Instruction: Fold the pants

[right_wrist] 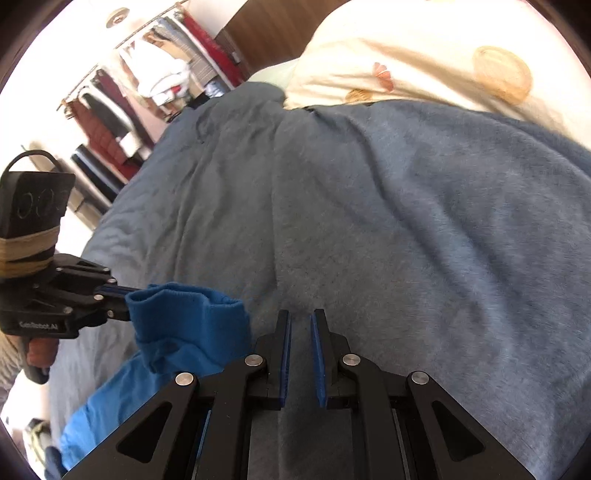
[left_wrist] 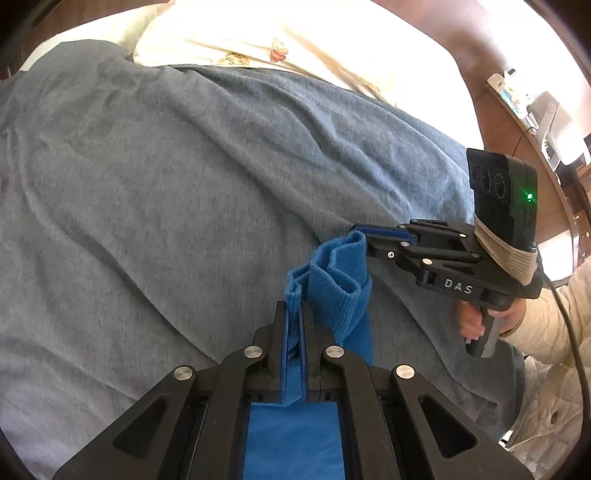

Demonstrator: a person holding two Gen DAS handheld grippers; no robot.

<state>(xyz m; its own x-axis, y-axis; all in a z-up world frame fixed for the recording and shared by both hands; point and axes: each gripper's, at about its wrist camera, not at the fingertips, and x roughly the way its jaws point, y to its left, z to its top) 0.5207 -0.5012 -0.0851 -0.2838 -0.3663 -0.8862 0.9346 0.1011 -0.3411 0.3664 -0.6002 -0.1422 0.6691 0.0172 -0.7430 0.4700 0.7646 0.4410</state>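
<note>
Black linkage bars of the left hand-held gripper pinch a ribbed blue cuff of the pants, soft knit bunched above the grey-blue fleecy blanket. Right hand-held gripper, marked "DAS", hangs just beside the cuff with blue pads spread, empty. Beyond the blanket lies a cream printed pillow.

Bed cover: grey-blue blanket — spread across the bed, creased in long shallow folds.
Pillow: cream pillow at the far end of the bed, printed with orange motifs, its lower edge touching the blanket.
Headboard: dark brown wood panel behind the pillow.
Clothes rail: hanging garments — red, white and dark — against a white wall.
Light: bright, overexposed near the wall.
</note>
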